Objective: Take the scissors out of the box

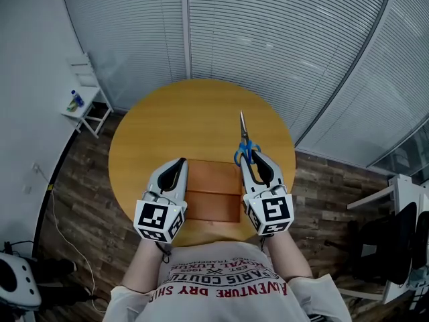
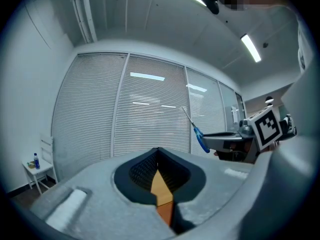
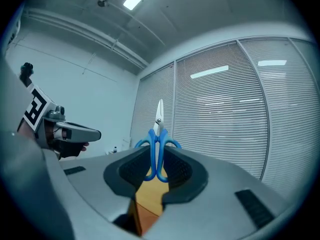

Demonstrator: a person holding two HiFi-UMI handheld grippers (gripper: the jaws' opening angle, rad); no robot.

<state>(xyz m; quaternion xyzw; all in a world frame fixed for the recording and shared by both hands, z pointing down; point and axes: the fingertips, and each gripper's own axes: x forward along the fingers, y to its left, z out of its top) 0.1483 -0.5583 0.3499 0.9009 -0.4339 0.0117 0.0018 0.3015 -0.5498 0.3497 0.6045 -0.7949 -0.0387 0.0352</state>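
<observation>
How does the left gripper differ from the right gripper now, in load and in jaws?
The right gripper holds the blue scissors by their handles; the left gripper holds nothing. The right gripper's jaws stand apart on those handles; the left gripper's jaws meet at their tips. Both point level, flanking the brown box.

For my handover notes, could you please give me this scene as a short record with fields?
scissors: out of the box, blades pointing away from the person
right hand-held gripper: shut on the scissors' blue handles
left hand-held gripper: shut, empty
box: brown, on the round table, between both hand-held grippers
</observation>
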